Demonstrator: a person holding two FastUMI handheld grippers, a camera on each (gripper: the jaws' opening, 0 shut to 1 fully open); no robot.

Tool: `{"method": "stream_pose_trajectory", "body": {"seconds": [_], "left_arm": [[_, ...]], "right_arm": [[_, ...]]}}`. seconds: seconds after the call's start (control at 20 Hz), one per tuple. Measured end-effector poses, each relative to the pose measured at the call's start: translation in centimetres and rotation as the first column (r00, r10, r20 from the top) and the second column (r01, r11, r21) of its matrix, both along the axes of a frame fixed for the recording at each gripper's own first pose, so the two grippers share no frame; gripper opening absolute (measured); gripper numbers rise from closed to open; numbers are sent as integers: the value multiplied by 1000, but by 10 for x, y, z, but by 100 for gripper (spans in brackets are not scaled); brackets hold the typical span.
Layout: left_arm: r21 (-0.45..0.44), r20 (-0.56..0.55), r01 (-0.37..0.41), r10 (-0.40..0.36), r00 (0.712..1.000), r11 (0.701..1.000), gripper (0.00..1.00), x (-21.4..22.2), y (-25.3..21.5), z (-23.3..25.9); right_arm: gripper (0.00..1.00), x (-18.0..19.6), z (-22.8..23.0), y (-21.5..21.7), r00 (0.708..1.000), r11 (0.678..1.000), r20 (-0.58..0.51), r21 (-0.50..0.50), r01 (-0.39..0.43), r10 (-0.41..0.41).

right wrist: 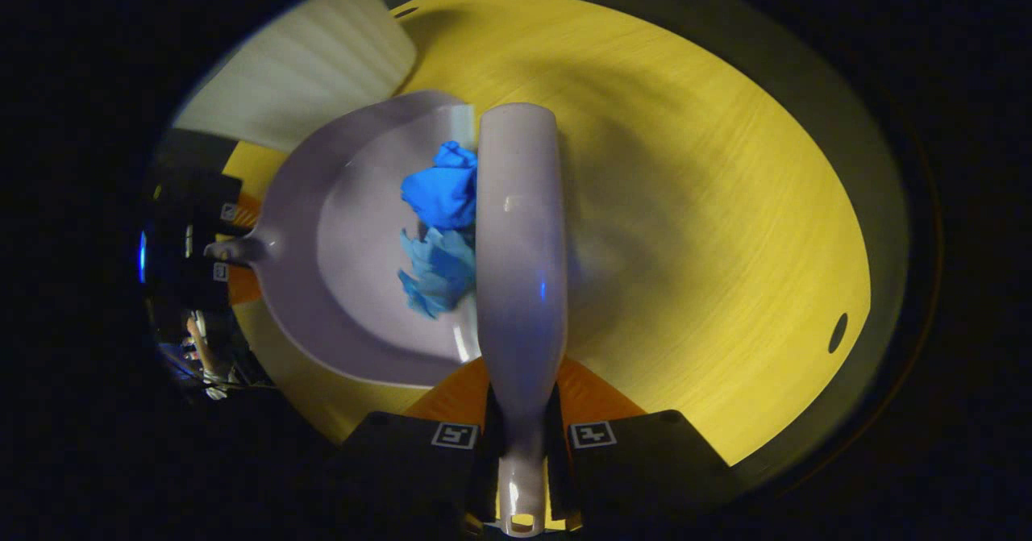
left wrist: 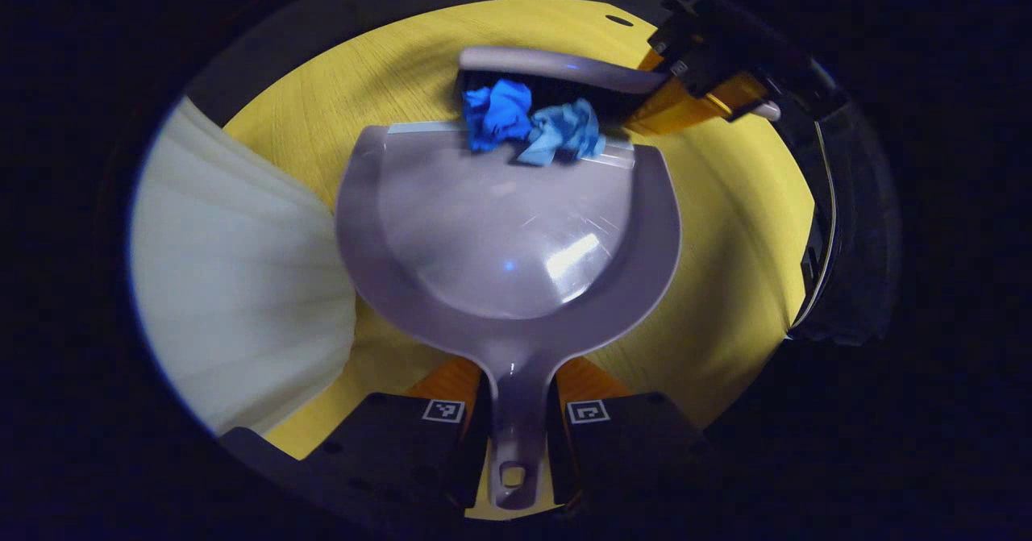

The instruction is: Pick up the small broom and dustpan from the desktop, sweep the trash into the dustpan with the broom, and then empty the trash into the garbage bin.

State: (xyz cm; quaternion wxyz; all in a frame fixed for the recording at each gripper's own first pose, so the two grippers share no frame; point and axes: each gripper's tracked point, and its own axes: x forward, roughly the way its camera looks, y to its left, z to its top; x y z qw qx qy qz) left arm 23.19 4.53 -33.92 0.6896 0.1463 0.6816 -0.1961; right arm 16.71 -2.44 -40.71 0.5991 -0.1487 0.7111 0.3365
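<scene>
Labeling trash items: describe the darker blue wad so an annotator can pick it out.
On the yellow desktop, the grey dustpan has two crumpled wads at its front lip, against the broom. The target wad is saturated royal blue; its neighbour is paler sky blue.

In the left gripper view, the broom (left wrist: 564,69) lies across twelve o'clock with its bristles mostly hidden behind the blue trash (left wrist: 528,126), and its handle end disappears into the right gripper (left wrist: 709,81) at one o'clock. The white bag-like shape (left wrist: 234,275) at nine o'clock is blurred and cut off; it is perhaps the garbage bin. In the right gripper view, the broom's back covers the dustpan (right wrist: 355,243) lip, and the left gripper (right wrist: 214,239) at nine o'clock is too dark to read.
</scene>
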Motion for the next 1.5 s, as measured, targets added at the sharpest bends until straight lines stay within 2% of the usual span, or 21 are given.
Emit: {"method": "stream_pose_trajectory", "body": {"seconds": [0.1,0.25,0.4,0.6,0.75,1.0,1.1,1.25,1.35,1.5], "left_arm": [[-29,17,-9,9,1000,1000,30,2,-2,0],[-90,52,-42,46,998,995,31,8,-9,2],[-124,71,-52,61,996,991,31,1,-8,1],[-138,121,3,14,993,990,30,-11,-6,17],[-189,141,13,14,990,982,30,-17,0,54],[-217,222,-11,60,973,976,30,-14,31,136],[-204,258,-60,112,960,977,30,-15,50,180],[-129,308,-114,149,940,985,30,-8,78,225],[-61,353,-153,165,921,986,30,9,97,240],[33,393,-246,214,894,969,29,52,142,247]], "right_arm": [[27,-4,3,-4,1000,1000,8,8,18,-18],[27,5,1,-17,989,989,27,8,147,-147],[28,18,7,-24,959,960,56,49,274,-277],[27,16,-4,-30,942,947,96,15,321,-321],[27,8,-8,-24,913,917,90,40,397,-399],[28,7,-12,-22,895,902,110,76,425,-432],[27,8,-14,-21,886,893,116,99,440,-449],[27,7,-16,-21,874,886,145,100,453,-463],[27,6,-14,-17,860,871,137,110,479,-491],[27,1,-20,-10,844,850,117,138,508,-524]]}}
